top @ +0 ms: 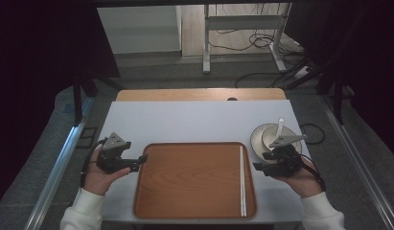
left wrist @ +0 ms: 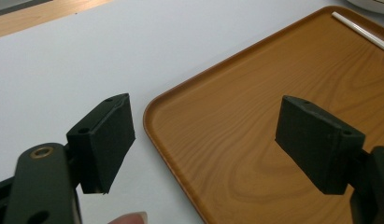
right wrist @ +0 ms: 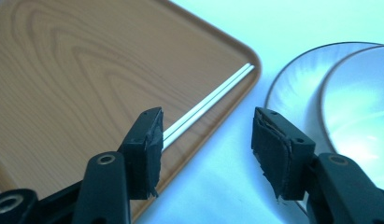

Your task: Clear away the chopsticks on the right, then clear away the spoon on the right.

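the white chopsticks [top: 242, 179] lie along the wooden tray's [top: 185, 191] right edge, long axis running away from the person; both grippers [top: 139, 162] [top: 258, 167] gape empty over the white table [top: 194, 122].

High view: fixed above person's side, faces forward and down, far enough to take in whole table [top: 194, 120] and floor beyond. Left gripper view: low, close over tray [left wrist: 255, 140], near its left corner. Right gripper view: low, close at tray's right rim. Shared by all three: tray, white chopsticks [right wrist: 208, 100], white tabletop
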The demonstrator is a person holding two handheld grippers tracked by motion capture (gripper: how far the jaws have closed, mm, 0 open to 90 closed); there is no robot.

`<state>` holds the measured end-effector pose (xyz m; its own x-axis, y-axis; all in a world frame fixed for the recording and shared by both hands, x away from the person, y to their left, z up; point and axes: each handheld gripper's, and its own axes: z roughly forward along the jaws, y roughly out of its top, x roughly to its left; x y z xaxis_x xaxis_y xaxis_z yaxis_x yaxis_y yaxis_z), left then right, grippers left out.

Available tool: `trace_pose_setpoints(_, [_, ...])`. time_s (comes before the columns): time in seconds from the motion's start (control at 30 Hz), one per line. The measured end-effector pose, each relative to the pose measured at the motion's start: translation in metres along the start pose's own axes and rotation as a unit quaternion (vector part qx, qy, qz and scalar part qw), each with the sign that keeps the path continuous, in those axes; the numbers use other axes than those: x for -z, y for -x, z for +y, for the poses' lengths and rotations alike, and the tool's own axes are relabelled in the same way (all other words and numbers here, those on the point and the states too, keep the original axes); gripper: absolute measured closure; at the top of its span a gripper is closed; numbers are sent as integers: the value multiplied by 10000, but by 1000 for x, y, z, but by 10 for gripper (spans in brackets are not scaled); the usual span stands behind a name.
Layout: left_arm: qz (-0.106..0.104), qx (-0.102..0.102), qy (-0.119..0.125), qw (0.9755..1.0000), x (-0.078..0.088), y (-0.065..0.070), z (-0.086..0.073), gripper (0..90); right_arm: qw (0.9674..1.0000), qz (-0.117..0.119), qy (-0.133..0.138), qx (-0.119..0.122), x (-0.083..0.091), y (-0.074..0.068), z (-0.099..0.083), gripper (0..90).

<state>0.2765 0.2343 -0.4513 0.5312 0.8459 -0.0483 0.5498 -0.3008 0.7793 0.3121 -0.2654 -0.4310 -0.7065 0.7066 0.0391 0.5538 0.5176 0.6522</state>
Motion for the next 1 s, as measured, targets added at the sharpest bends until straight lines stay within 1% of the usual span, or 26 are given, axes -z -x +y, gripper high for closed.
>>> trace_pose_setpoints(0.17, [-1, 2, 12, 10000, 0, 1, 0, 196, 9999, -61, 77, -85, 9, 8, -2, 430])
trace_pose_setpoints(0.43, [-2, -2, -7, 10000, -1, 1, 0, 196, 9998, -124, 97, -157, 13, 13, -4, 429])
trace_pose_setpoints(0.6, [12, 6, -5, 10000, 0, 1, 0, 196, 9995, -186, 133, -218, 18, 18, -4, 429])
trace_pose_setpoints(0.8, [-3, 15, 12, 10000, 0, 0, 1, 196, 9987, -339, 234, -286, 28, 25, -2, 430])
trace_pose_setpoints(1.0, [-19, 17, 27, 10000, 0, 1, 1, 196, 9975, -529, 275, -388, 38, 39, -1, 429])
